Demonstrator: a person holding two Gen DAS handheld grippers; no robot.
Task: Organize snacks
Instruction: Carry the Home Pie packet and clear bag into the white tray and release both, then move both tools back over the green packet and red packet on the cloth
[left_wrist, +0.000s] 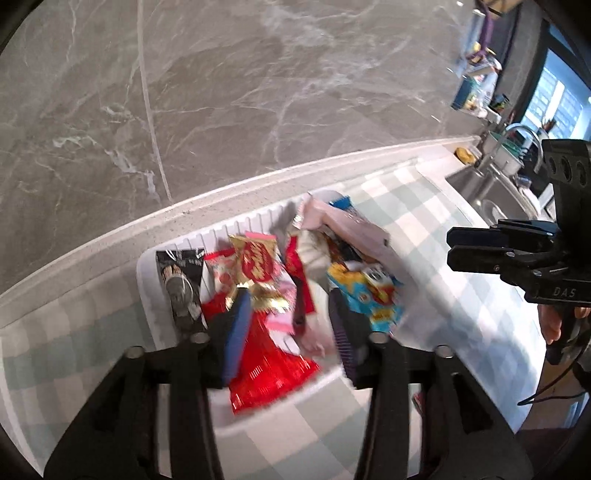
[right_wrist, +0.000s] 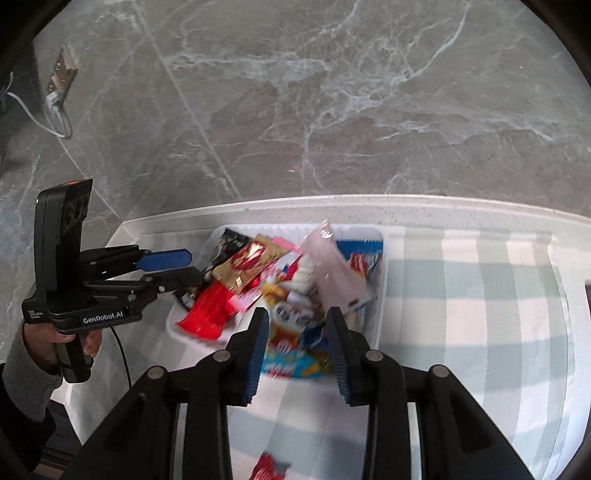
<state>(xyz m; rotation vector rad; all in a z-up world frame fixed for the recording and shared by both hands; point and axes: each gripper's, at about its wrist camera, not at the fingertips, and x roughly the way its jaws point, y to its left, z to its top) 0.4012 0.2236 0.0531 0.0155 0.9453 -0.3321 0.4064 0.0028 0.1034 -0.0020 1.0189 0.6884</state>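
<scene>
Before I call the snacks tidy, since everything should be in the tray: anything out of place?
Yes. One red packet lies on the checked cloth, outside the white tray. A pale pink packet stands tilted above the heap.

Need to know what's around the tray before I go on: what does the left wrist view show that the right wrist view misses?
Left wrist only: steel sink with faucet at far right, beyond the right gripper.
Right wrist only: wall socket with white cable, the left gripper seen from the side, and a loose red packet on the checked cloth.
Both: white plastic tray heaped with snack packets, grey marble wall.
</scene>
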